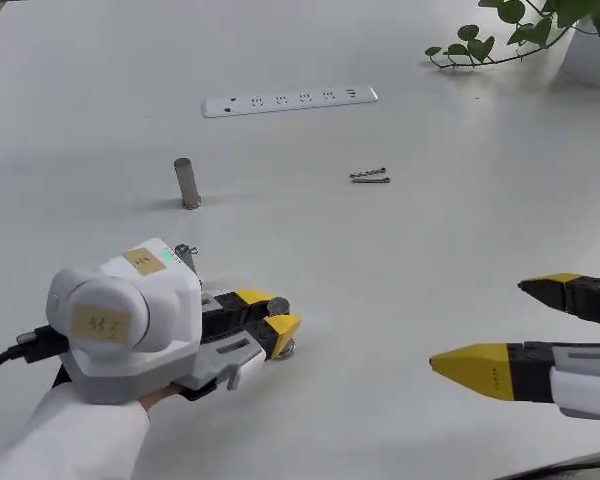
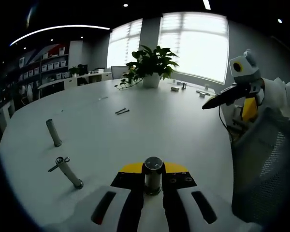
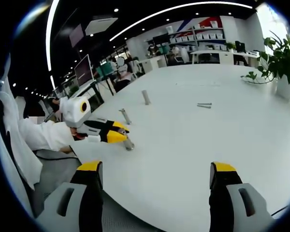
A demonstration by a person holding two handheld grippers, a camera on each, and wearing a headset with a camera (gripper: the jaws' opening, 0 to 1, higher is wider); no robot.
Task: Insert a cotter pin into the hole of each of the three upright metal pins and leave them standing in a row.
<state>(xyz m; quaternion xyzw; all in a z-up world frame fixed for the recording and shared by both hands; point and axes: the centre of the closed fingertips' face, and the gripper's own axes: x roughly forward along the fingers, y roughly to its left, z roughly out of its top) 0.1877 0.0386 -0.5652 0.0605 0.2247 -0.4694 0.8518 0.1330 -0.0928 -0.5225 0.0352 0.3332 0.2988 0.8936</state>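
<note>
Currently, the left tool (image 1: 280, 318), white-bodied with black jaws tipped in yellow, is clenched on a short grey metal pin (image 2: 153, 174). This pin is held upright between the jaws, with its wider foot down at the white tabletop (image 1: 400, 270). Whether the foot is pressed onto the surface or held just above it cannot be told.

Near the left tool, on its left side, a second grey metal pin (image 2: 70, 173) is seen standing on its foot. A wire cotter pin (image 2: 58, 163) is passed through its top. Farther off on the same side, a bare grey metal pin (image 1: 186, 183) is stood upright, well apart from the tool and from the other two.

Two loose silver cotter pins (image 1: 369, 177) are laid side by side well ahead of the left tool, apart from all three metal pins.

The right tool (image 3: 157, 176) is released. Its yellow-tipped jaws are spread wide with nothing between them. It is held above the near part of the tabletop, well apart from the left tool and facing it.

Beyond the bare pin, as seen from the right tool, a long white power strip (image 1: 290, 100) is laid flat. Far ahead of the left tool, a green leafy plant (image 2: 152, 58) is stood in a white pot (image 2: 151, 80).
</note>
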